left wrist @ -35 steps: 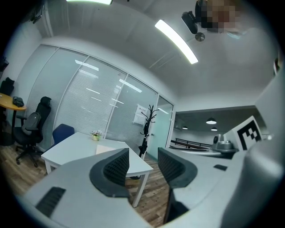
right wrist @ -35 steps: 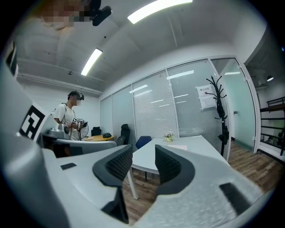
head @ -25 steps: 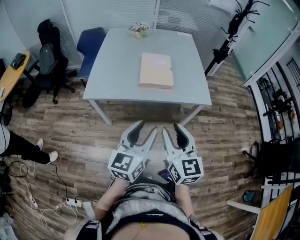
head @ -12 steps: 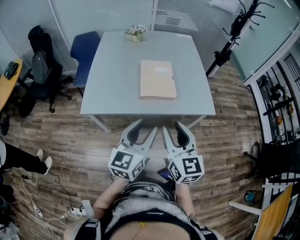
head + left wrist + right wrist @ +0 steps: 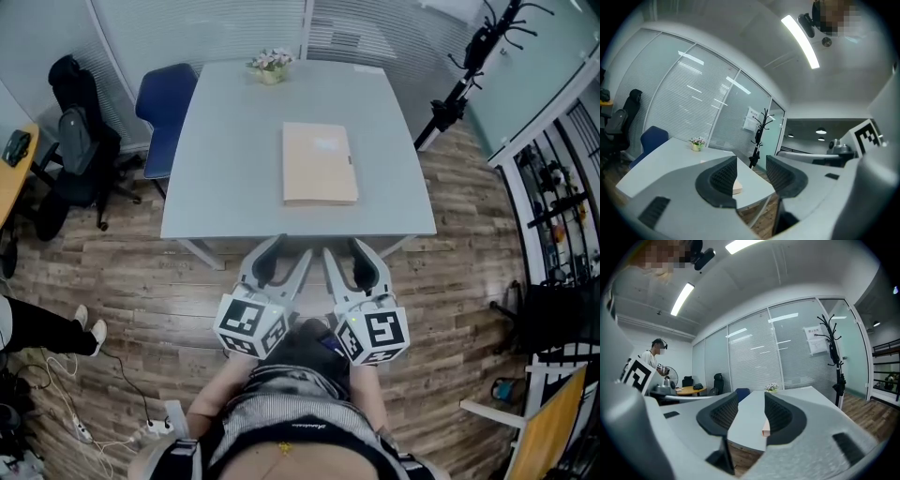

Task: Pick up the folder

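A flat beige folder [image 5: 320,164] lies on the grey table [image 5: 225,159], a little right of its middle. Both grippers are held level just short of the table's near edge, over the wooden floor. My left gripper [image 5: 287,253] is open and empty. My right gripper [image 5: 345,251] has its jaws opening, with nothing between them. In the left gripper view the folder [image 5: 737,188] shows as a thin edge past the jaws of the left gripper [image 5: 750,174]. In the right gripper view the folder [image 5: 765,428] peeks out beside the right finger of the right gripper [image 5: 751,414].
A small flower pot [image 5: 270,64] stands at the table's far edge. A blue chair [image 5: 167,94] sits at the far left corner, with a black office chair [image 5: 80,150] beyond it. A coat stand [image 5: 467,56] is at the far right. Cables [image 5: 56,394] lie on the floor at the left.
Both grippers have moved forward towards the table's near edge. The table and folder now sit closer and lower in the head view. Nothing was grasped.
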{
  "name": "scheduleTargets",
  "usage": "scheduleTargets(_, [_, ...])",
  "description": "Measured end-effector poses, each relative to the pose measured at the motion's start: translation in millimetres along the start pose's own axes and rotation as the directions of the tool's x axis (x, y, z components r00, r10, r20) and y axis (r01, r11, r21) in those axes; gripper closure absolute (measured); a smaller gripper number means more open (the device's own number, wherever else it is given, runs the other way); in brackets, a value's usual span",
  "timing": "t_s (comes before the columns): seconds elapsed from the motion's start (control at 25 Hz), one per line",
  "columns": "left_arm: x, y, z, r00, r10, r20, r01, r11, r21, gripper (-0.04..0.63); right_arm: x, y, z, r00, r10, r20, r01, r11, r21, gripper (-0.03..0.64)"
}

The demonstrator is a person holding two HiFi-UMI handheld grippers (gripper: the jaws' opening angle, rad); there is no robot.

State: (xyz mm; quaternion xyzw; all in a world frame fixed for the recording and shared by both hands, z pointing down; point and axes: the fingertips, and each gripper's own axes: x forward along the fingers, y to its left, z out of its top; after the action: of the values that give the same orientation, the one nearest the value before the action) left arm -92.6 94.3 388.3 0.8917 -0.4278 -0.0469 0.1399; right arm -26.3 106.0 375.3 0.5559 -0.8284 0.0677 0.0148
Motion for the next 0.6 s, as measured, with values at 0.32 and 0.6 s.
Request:
scheduleTargets(0.32, [38, 22, -1, 1.0, 0.022, -0.019, -0.022, 1.0, -0.006, 0.411, 34, -32, -4, 1.0, -0.009, -0.014, 0.01, 1.0, 0.014, 0.437])
scheduleTargets(0.6, [113, 45, 6, 0.999, 0.037, -0.026, -0.037, 0.999, 0.007, 0.411, 93, -79, 4, 1.0, 0.026, -0.011, -0.026, 0.999, 0.024, 0.436])
